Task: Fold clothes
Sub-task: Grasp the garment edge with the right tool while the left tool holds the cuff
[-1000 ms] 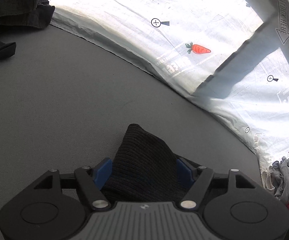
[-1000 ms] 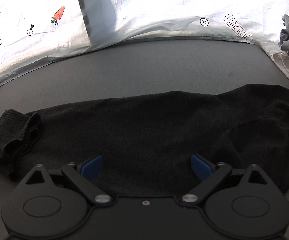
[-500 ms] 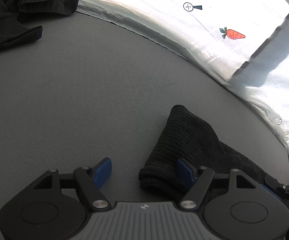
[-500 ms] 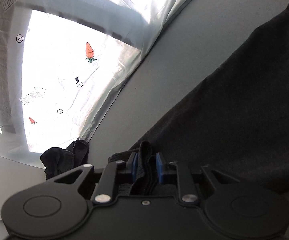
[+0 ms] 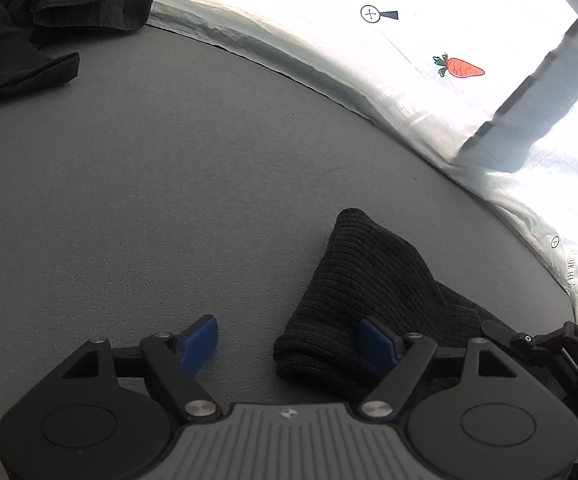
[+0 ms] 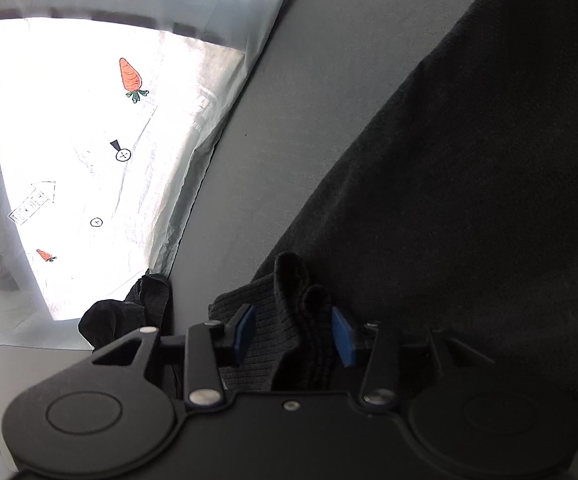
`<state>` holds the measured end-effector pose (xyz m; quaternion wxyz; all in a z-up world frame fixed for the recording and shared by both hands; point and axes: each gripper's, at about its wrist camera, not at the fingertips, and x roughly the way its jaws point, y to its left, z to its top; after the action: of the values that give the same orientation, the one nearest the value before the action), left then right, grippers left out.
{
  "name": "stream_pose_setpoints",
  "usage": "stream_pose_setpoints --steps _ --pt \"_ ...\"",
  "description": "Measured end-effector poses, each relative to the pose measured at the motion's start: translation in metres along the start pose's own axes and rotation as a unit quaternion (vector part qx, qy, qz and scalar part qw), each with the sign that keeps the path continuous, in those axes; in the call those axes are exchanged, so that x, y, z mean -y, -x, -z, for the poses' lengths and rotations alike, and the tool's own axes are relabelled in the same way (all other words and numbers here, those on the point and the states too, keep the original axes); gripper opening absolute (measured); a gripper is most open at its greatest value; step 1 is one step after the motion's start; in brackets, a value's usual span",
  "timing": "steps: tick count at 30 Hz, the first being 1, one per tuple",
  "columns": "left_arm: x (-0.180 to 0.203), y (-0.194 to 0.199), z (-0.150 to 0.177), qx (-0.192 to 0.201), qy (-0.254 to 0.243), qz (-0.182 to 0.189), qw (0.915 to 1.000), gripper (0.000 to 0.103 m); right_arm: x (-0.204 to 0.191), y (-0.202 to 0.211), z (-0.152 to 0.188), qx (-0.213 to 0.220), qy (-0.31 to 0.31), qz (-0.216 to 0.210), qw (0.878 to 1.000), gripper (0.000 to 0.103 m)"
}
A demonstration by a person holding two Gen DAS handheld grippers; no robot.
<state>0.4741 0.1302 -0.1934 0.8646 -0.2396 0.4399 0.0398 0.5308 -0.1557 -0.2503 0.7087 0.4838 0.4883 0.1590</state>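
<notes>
The left wrist view shows the left gripper point(image 5: 289, 344) with its jaws spread wide and opening further. Its blue pads grip nothing: the left pad hangs over bare surface, and the right pad sits over the edge of the ribbed cuff point(image 5: 369, 284) without pinching it. The cuff is a thick, dark knit with fine vertical ribs, folded into a rounded wedge that lies just ahead and to the right of this gripper on the grey table point(image 5: 169, 184), whose surface is matte and slightly grainy. Only this view shows a heap of dark clothes point(image 5: 45, 12), far ahead and to the left, cut off by the frame. At the lower right edge, part of a black tool juts in; what it is cannot be made out.

The right wrist view shows the right gripper point(image 6: 295, 332) with its jaws partway apart and opening. A bunched fold of the same ribbed cuff point(image 6: 289, 320) stands between its blue pads, but whether they press on it cannot be told. Only this view shows the smooth, darker body of the black garment point(image 6: 469, 200), spreading ahead and to the right and running out of frame. Ahead to the left is a white sheet point(image 6: 89, 140), crinkled, brightly lit, printed with carrots and arrows. A small dark bundle point(image 6: 129, 312) beside the gripper's left is hard to identify.
</notes>
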Motion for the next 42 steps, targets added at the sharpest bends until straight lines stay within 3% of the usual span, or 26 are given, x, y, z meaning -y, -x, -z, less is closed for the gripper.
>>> stream_pose_setpoints --steps 1,3,5,14,23,30,31,32,35,42 --pt "0.0 0.0 0.0 0.0 0.0 0.001 1.0 0.081 -0.001 -0.002 0.0 -0.002 0.007 0.001 1.0 0.042" --pt "0.001 -0.001 0.001 0.002 -0.002 0.003 1.0 0.084 -0.004 -0.005 -0.001 -0.015 0.033 0.014 0.999 0.021" --pt "0.002 -0.001 0.002 0.004 -0.008 0.006 0.9999 0.087 -0.007 -0.005 0.0 -0.018 0.055 0.02 0.998 0.014" --pt "0.021 -0.008 0.0 -0.012 -0.04 -0.043 0.9982 0.087 -0.016 0.027 -0.005 0.008 0.122 0.013 0.992 0.012" --pt "0.052 -0.01 0.016 -0.006 -0.058 -0.061 0.9964 0.087 -0.003 0.081 -0.03 0.038 0.143 0.029 0.989 0.012" --pt "0.071 -0.021 0.033 -0.007 -0.057 -0.079 0.9952 0.087 0.013 0.111 -0.058 0.053 0.163 0.071 0.983 0.012" --pt "0.073 -0.022 0.035 -0.004 -0.061 -0.086 0.9945 0.087 0.016 0.113 -0.061 0.059 0.165 0.083 0.981 0.002" --pt "0.076 -0.023 0.037 -0.001 -0.064 -0.093 0.9936 0.087 0.02 0.114 -0.064 0.062 0.167 0.096 0.979 0.0" --pt "0.079 -0.026 0.04 0.006 -0.069 -0.104 0.9922 0.09 0.037 0.118 -0.077 0.059 0.161 0.118 0.978 0.0" --pt "0.093 -0.037 0.048 0.017 -0.092 -0.134 0.9866 0.101 0.051 0.126 -0.086 0.051 0.189 0.123 0.973 0.005"
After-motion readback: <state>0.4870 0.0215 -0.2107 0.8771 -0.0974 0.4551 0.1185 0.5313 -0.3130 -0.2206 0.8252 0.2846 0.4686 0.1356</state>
